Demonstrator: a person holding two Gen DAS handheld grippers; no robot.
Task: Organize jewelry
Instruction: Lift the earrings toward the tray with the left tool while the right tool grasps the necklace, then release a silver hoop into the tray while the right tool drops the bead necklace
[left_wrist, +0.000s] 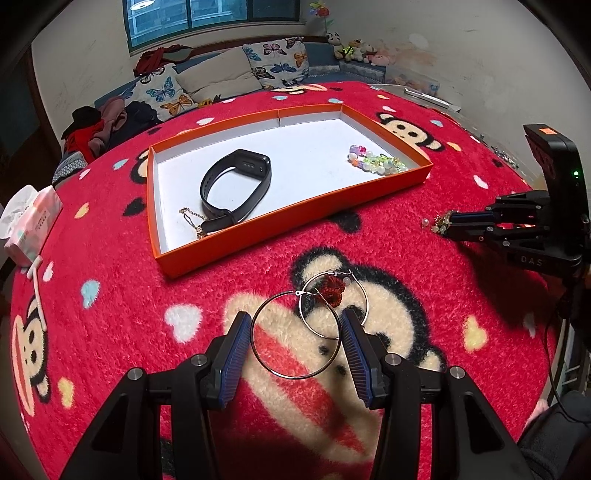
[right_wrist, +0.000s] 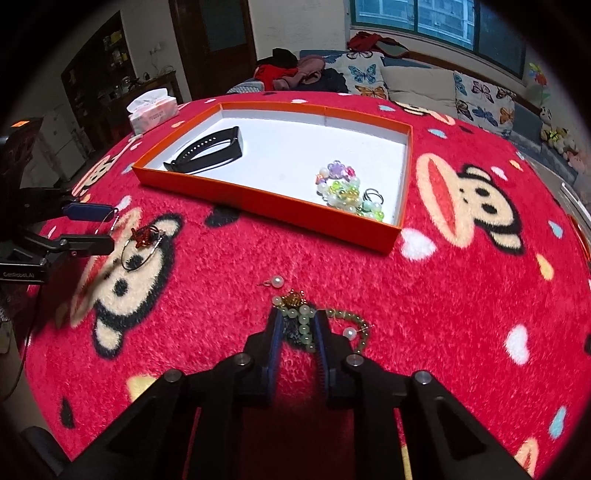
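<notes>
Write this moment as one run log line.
left gripper: open around hoop earrings | right gripper: shut on green bead bracelet | tray: watch

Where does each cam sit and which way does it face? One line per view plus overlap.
Left wrist: on the left gripper, angled down at the hoop earrings on the red blanket; own fingers show, right gripper at right edge.
Right wrist: on the right gripper, angled down at the green bead bracelet; own fingers show, left gripper at left.
Shared: orange tray, black watch band, colourful beads, sofa.
</notes>
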